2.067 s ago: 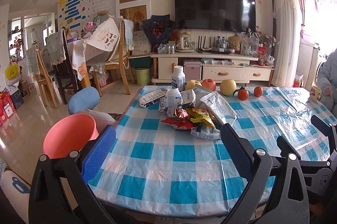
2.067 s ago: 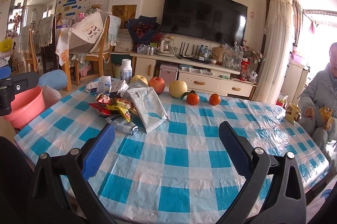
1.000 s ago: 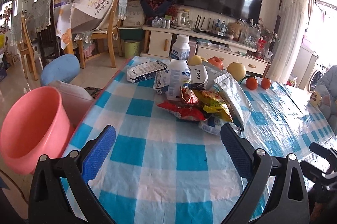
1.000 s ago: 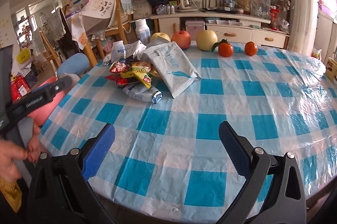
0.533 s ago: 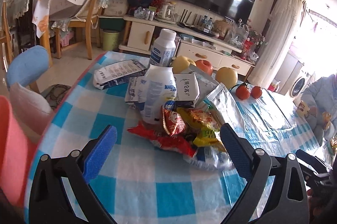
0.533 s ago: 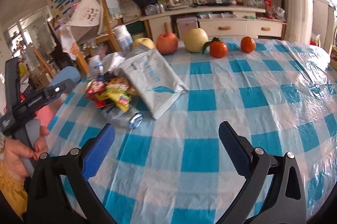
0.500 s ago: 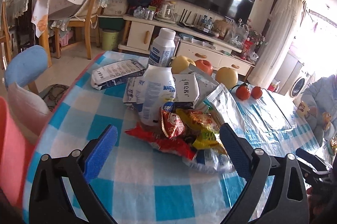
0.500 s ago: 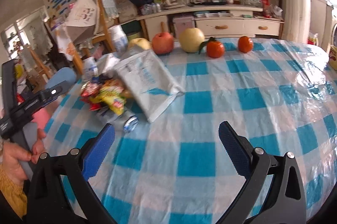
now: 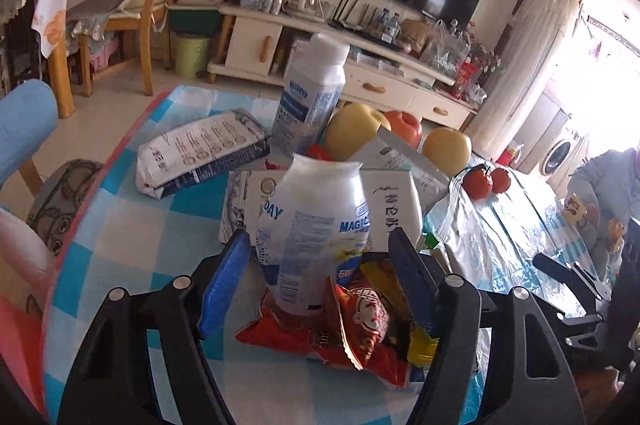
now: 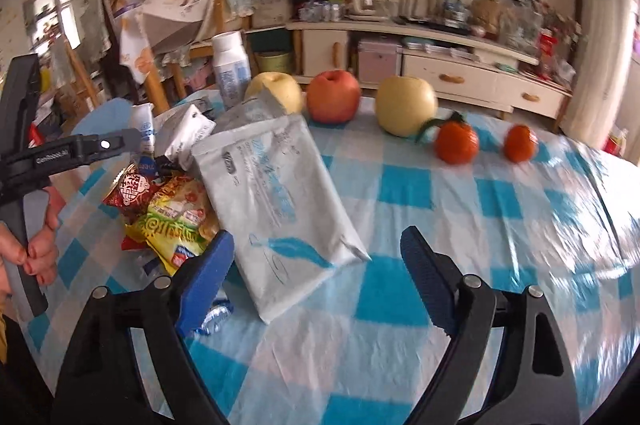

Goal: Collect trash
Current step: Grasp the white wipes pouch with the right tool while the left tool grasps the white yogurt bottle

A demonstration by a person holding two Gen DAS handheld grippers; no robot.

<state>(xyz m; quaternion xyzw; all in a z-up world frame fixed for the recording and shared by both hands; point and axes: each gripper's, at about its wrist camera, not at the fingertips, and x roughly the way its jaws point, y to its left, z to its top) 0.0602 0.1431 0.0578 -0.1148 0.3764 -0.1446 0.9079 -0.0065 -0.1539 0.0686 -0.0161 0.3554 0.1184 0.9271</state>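
While the left gripper (image 9: 318, 267) straddles the white bottle (image 9: 314, 225), its fingers stay spread, not yet pinching.
Likely empty, light and slippery, it lies atop crinkly snack wrappers (image 9: 352, 321) on the tabletop (image 9: 120, 221); grip mid-body. Farther right, right gripper (image 10: 312, 281) hovers spread, holding nothing.

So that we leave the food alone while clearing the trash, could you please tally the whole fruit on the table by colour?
Yellow: 2, one behind the white mailer bag, one further right.
Red: 1, the apple between them.
Orange: 2, the larger with a green stem, the smaller to its right.
Total: 5 pieces of fruit.
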